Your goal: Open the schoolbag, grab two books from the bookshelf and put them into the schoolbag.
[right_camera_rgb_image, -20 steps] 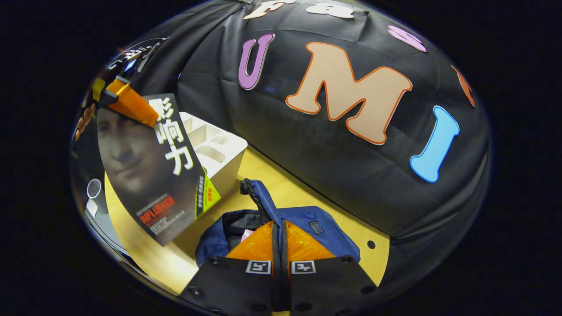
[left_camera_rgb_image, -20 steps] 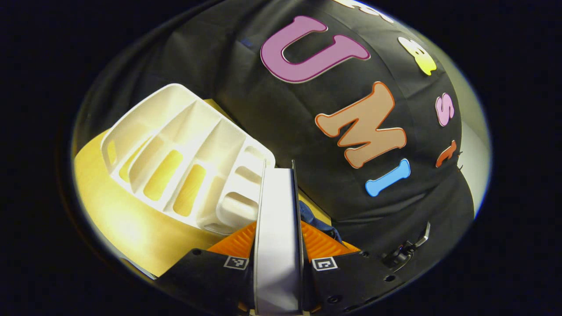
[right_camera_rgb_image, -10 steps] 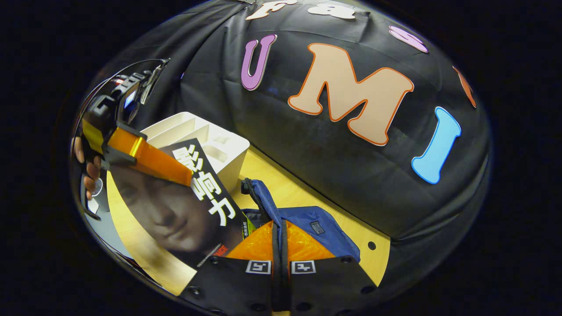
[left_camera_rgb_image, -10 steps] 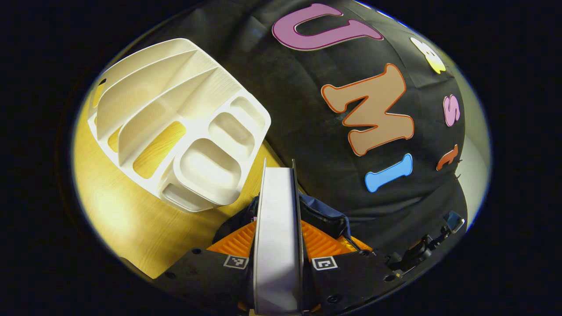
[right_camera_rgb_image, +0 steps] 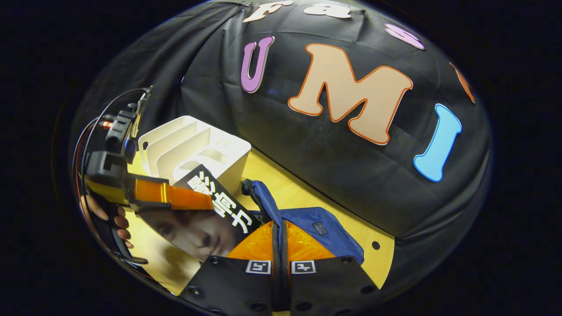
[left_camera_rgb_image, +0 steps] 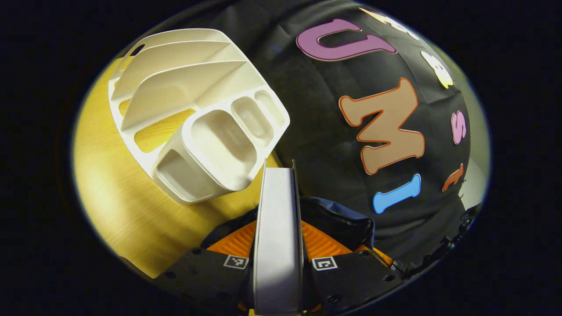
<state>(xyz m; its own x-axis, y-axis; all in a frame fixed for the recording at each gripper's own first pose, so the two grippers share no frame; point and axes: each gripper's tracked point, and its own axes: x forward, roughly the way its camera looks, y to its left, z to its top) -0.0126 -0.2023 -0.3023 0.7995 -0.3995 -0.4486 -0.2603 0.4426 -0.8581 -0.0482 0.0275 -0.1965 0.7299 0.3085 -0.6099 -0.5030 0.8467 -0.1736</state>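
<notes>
**Book clamped in left gripper above the open schoolbag**

The left gripper has its two fingers closed on a book, which stands edge-on between them with its pale page block running straight ahead along the fingers. Directly beyond and below the fingertips lies the blue schoolbag, its mouth open. Ahead and to the gripper's left stands the white bookshelf on the wooden table, its slots holding no books.

In the right gripper view, the right gripper has its fingers closed together, with a flap of the schoolbag rising just beyond the tips; whether they pinch fabric cannot be told. To its left, the left gripper and a hand carry the book, tilted, cover up, its far end at the bag's opening. The bookshelf stands just behind it.
</notes>
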